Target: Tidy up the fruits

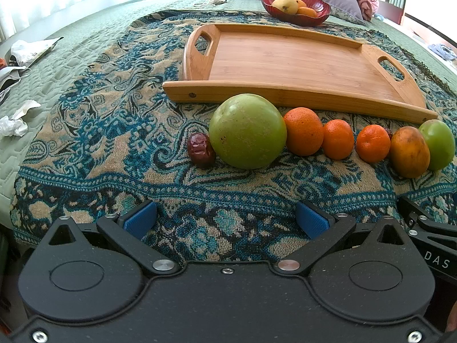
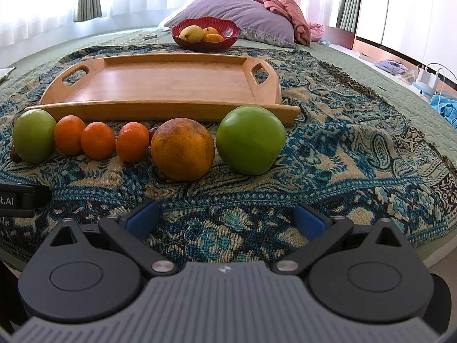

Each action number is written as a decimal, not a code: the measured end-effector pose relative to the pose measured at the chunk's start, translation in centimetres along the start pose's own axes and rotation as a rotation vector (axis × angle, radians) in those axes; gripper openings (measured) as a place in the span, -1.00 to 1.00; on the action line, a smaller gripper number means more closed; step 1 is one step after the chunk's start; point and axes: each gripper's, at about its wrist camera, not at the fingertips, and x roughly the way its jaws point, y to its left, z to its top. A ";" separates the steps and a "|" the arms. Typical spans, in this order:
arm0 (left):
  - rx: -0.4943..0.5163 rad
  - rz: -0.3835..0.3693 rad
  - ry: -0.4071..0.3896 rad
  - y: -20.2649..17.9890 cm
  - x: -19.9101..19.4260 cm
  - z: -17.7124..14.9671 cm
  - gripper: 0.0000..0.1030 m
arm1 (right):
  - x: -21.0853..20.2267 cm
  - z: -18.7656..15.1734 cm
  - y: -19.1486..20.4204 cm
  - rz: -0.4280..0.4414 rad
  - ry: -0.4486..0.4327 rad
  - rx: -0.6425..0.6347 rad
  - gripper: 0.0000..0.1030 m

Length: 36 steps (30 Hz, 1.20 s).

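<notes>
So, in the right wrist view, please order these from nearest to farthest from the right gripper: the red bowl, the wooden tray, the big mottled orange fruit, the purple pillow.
From the right gripper:
1. Mottled orange fruit, just ahead, slightly left, on the patterned blanket.
2. Wooden tray, behind the fruit row.
3. Red bowl, beyond the tray's far edge.
4. Purple pillow, behind the bowl, to the right.

Bed (image 1: pixel 94 43), green quilted cover, spread with a blue-and-beige patterned throw (image 1: pixel 114 120). On the throw, frame centre: bare wooden tray (image 1: pixel 285 63); before it a row of fruit: date (image 1: pixel 200 150), large green fruit (image 1: pixel 248 131), three oranges (image 1: pixel 304 131), mottled orange fruit (image 2: pixel 182 148), second green fruit (image 2: pixel 250 139). Upper frame: red bowl (image 2: pixel 205 43), pillow (image 2: pixel 242 8). Upper left: crumpled papers (image 1: pixel 25 54).
</notes>
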 end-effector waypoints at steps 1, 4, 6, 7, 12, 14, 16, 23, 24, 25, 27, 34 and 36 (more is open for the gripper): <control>0.000 0.000 -0.001 0.0 0.0 0.0 1.00 | 0.0 0.0 0.0 0.000 -0.003 0.000 1.00; 0.002 0.002 -0.005 0.0 0.0 -0.1 1.00 | -0.5 -0.3 0.2 -0.001 -0.014 -0.003 1.00; 0.003 0.000 -0.007 0.1 -0.1 -0.1 1.00 | -0.5 -0.3 0.2 0.002 -0.011 0.000 1.00; 0.003 -0.003 -0.007 0.1 -0.2 -0.1 1.00 | -0.5 -0.2 0.2 0.003 -0.005 0.000 1.00; 0.003 -0.025 -0.025 0.5 -0.1 -0.2 1.00 | -0.2 0.1 -0.1 0.013 0.005 0.007 1.00; 0.014 -0.018 -0.039 0.4 -0.2 -0.4 1.00 | -0.2 0.0 -0.1 0.012 -0.005 0.006 1.00; 0.026 -0.014 -0.041 0.3 -0.3 -0.3 1.00 | -0.4 0.0 0.0 0.008 -0.018 0.005 1.00; 0.023 -0.084 -0.080 0.5 -1.7 0.0 0.61 | -2.5 0.1 0.2 0.079 -0.136 -0.015 0.92; 0.028 -0.093 -0.099 0.3 -2.0 0.0 0.56 | -2.7 0.2 0.3 0.083 -0.151 -0.025 0.86; 0.031 -0.099 -0.123 0.3 -2.4 -0.1 0.47 | -2.7 0.4 0.5 0.090 -0.159 -0.033 0.81; 0.029 -0.102 -0.161 0.3 -2.9 0.0 0.37 | -2.7 0.7 0.6 0.113 -0.164 -0.035 0.70; 0.022 -0.107 -0.225 0.8 -2.9 0.9 0.13 | -1.7 1.5 0.4 0.159 -0.137 0.031 0.42; 0.024 -0.124 -0.241 0.9 -2.8 1.1 0.11 | -1.4 1.5 0.2 0.156 -0.140 0.055 0.35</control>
